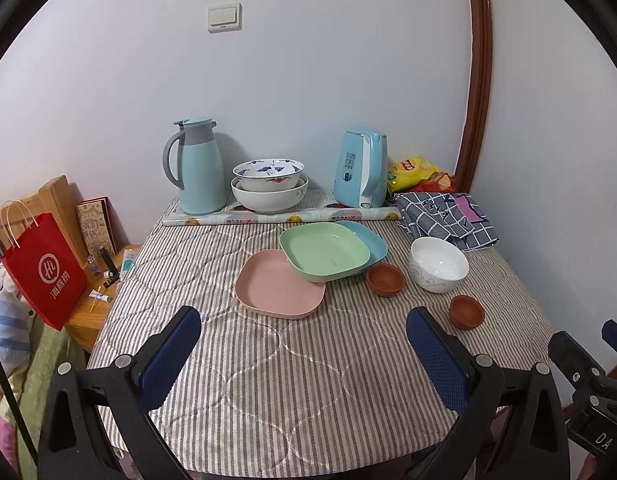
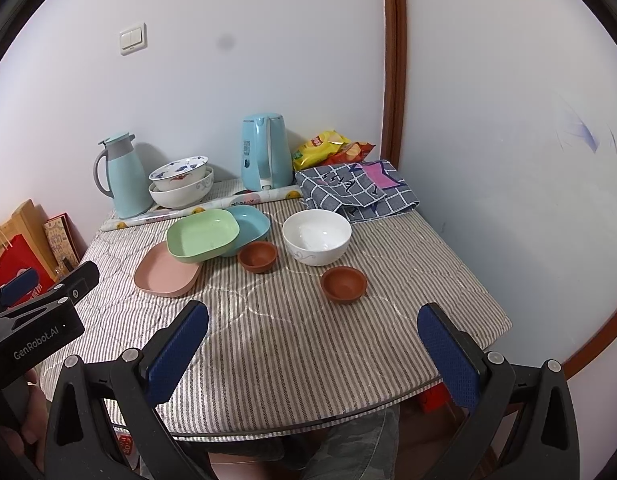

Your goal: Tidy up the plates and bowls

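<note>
On the striped table a green plate point(image 1: 324, 249) lies tilted across a pink plate point(image 1: 278, 285) and a blue plate point(image 1: 368, 240). A white bowl point(image 1: 438, 264) and two small brown bowls point(image 1: 386, 278) point(image 1: 466, 311) stand to their right. Two patterned bowls point(image 1: 268, 186) are stacked at the back. In the right wrist view the green plate point(image 2: 202, 238), pink plate point(image 2: 166, 276), blue plate point(image 2: 250, 222), white bowl point(image 2: 316, 236) and brown bowls point(image 2: 258, 256) point(image 2: 343, 283) show too. My left gripper point(image 1: 304, 328) and right gripper point(image 2: 313, 320) are open and empty above the table's near part.
A teal thermos point(image 1: 198, 166), a blue kettle point(image 1: 362, 168), a roll of patterned paper point(image 1: 280, 216), snack bags point(image 1: 418, 174) and a checked cloth point(image 1: 444, 216) line the back. A red bag point(image 1: 44, 270) stands on a side table at the left. Walls close the back and right.
</note>
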The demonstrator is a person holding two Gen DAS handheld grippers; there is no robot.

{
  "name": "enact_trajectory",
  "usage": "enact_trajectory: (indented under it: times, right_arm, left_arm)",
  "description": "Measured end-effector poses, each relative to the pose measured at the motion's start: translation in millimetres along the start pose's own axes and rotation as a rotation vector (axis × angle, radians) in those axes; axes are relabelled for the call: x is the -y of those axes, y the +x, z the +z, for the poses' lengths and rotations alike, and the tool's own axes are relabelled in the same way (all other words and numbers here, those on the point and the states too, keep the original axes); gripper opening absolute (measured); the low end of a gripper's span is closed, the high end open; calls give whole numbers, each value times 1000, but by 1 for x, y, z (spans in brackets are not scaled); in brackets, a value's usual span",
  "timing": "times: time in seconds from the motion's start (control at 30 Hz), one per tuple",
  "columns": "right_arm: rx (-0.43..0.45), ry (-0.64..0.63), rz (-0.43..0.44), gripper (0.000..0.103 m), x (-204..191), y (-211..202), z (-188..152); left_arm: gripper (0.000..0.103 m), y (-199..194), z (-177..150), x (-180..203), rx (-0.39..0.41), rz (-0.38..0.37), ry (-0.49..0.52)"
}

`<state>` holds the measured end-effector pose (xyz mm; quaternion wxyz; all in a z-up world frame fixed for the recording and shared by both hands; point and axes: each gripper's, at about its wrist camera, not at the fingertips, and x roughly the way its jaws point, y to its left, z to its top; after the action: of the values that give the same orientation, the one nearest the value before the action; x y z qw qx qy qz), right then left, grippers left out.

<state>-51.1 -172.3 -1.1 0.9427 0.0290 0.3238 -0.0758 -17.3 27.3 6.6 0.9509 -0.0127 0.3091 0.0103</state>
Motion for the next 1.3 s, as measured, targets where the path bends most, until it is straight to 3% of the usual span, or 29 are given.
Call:
enact_trajectory:
  times: [0.73,1.3]
  right_arm:
    - [-7,3,3,103,-4,6,2]
    - [-6,50,35,103,-4,34,24]
  left_arm:
    - [103,6,5,-1,-7,-3,2]
    - [103,52,31,-3,-66,0,-9]
